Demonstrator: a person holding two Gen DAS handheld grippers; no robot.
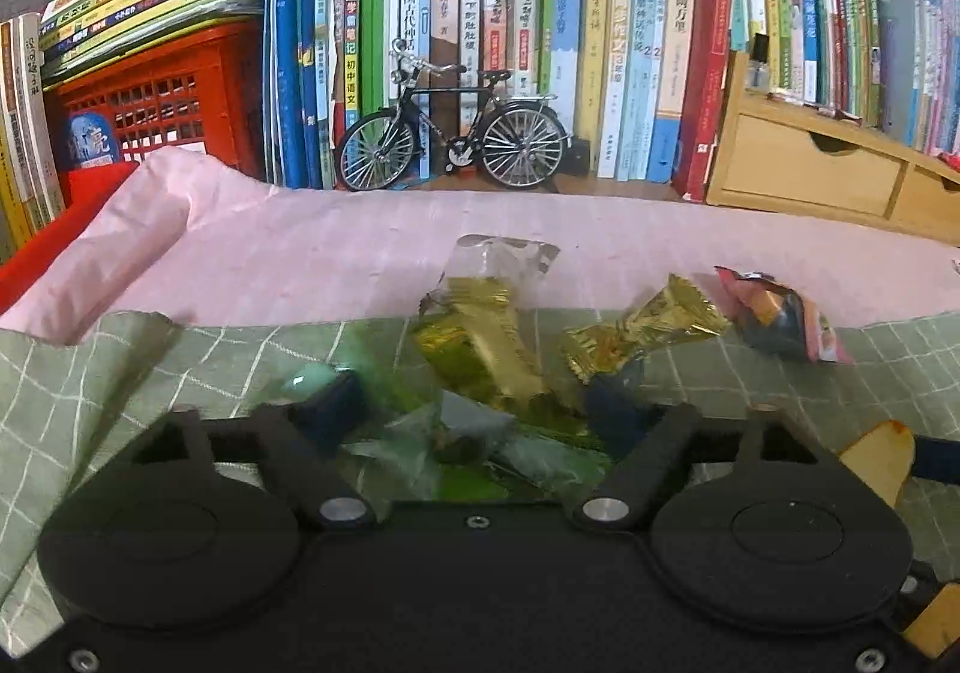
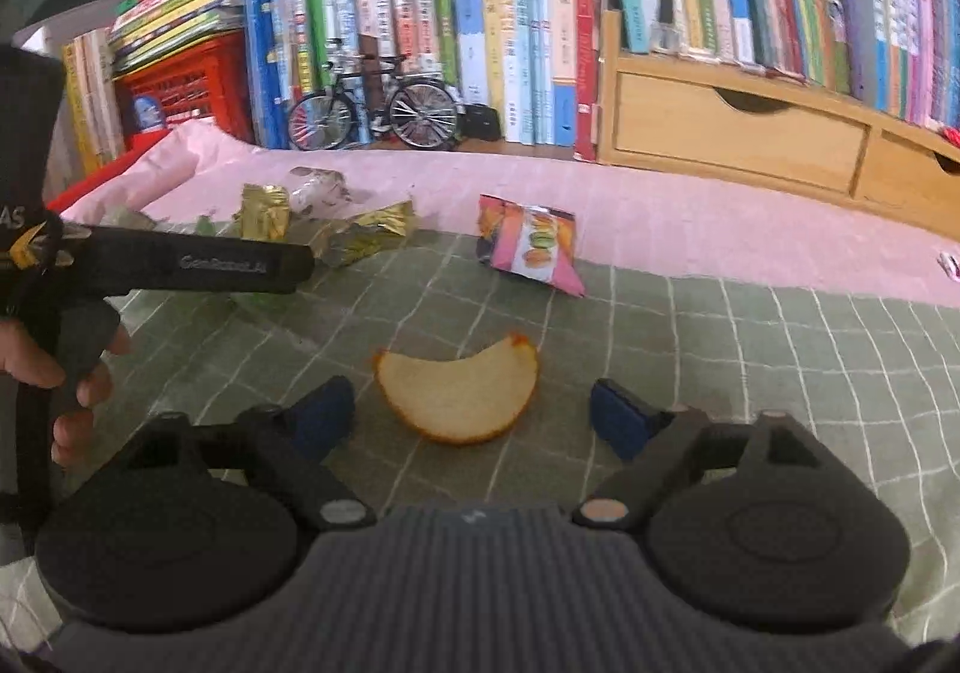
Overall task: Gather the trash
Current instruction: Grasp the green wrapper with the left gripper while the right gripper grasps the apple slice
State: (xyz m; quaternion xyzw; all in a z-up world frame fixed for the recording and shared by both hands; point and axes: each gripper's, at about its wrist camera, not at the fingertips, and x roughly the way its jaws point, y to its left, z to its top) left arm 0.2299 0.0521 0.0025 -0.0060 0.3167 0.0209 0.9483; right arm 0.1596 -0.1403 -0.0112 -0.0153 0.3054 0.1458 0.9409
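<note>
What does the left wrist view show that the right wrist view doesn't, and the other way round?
Only the left wrist view: the left tool with its fingers on either side of a crumpled green wrapper.

Only the right wrist view: the right tool open around the peel, pads clear of it, and a hand gripping the other tool's handle.

Both: gold wrappers, pink snack packet, model bicycle, books.

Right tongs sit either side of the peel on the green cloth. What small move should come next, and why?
Probably close the right tongs on the fruit peel. The blue fingers flank it with gaps on both sides, not yet touching, and it lies flat on the checked cloth, centred between them, so closing should catch it.
</note>
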